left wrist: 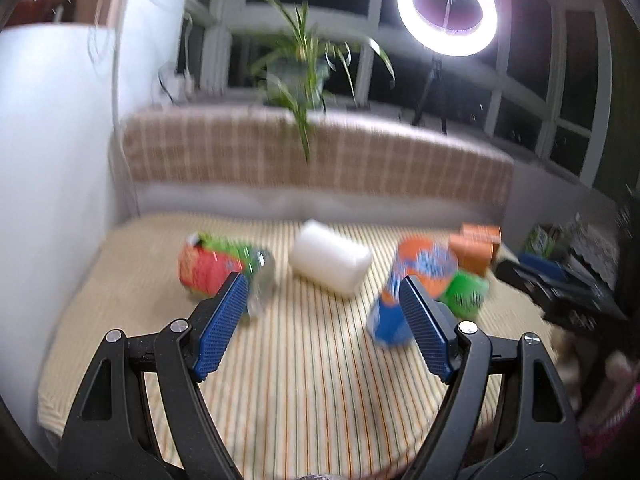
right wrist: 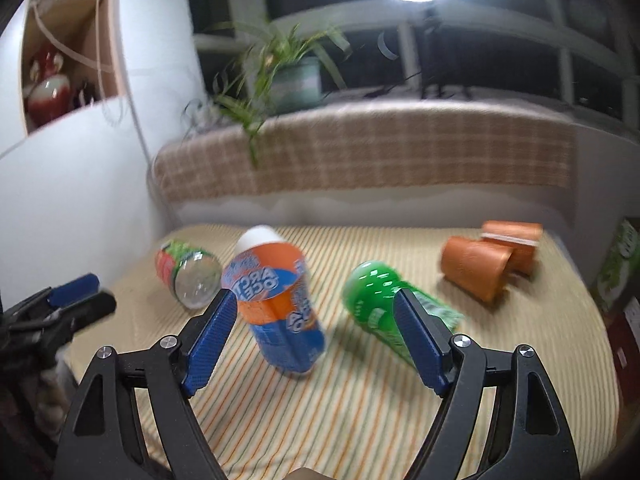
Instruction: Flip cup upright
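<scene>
Both the right gripper (right wrist: pixel 314 340) and left gripper (left wrist: pixel 322 324) gape wide, grasping nothing. Between the right one's fingers, the blue-and-orange printed cup (right wrist: pixel 280 308) sits tilted on the striped cloth (right wrist: pixel 360 400), blurred; 2 orange cups (right wrist: pixel 492 260) lie beyond.

Striped cloth-covered table (right wrist: pixel 360 400). At centre, orange-and-blue cup (right wrist: pixel 280 312), tilted, base on the cloth. Toward ten o'clock, red-and-green bottle (right wrist: pixel 188 272) on its side. Toward two o'clock, green cup (right wrist: pixel 372 292) lying down. Farther, near one o'clock, two orange cups (right wrist: pixel 492 260) lying together, touching.
</scene>
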`<state>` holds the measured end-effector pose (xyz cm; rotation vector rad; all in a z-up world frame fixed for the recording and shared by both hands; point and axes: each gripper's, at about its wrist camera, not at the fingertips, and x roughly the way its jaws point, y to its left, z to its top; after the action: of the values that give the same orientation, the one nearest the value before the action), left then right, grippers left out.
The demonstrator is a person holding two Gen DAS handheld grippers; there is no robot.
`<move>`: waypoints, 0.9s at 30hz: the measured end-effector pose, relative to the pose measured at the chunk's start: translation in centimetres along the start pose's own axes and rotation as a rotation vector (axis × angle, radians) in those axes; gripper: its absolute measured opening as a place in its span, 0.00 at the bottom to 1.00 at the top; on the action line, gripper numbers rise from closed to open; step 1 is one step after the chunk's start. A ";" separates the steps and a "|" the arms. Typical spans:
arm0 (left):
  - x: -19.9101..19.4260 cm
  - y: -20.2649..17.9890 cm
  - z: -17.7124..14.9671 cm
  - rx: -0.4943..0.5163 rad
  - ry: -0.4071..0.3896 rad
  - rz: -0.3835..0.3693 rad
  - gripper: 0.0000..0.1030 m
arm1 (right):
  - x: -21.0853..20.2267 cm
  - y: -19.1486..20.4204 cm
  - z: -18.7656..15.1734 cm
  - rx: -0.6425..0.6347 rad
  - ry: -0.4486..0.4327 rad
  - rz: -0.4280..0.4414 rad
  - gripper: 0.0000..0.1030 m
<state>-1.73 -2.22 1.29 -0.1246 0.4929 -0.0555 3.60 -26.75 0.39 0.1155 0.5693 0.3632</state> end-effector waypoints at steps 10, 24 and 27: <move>-2.2 0.8 1.3 -0.008 -0.170 0.084 0.98 | -3.8 -0.3 -0.7 0.018 -0.131 -0.166 0.80; -1.7 0.6 0.6 0.007 -0.129 0.112 1.00 | -4.0 0.7 -0.8 -0.011 -0.150 -0.173 0.81; -1.7 0.6 0.6 0.010 -0.127 0.111 1.00 | -3.9 0.7 -0.8 -0.010 -0.146 -0.172 0.81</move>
<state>-2.92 -1.45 2.54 -0.0905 0.3719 0.0586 -0.13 -27.50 1.84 0.0820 0.4294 0.1880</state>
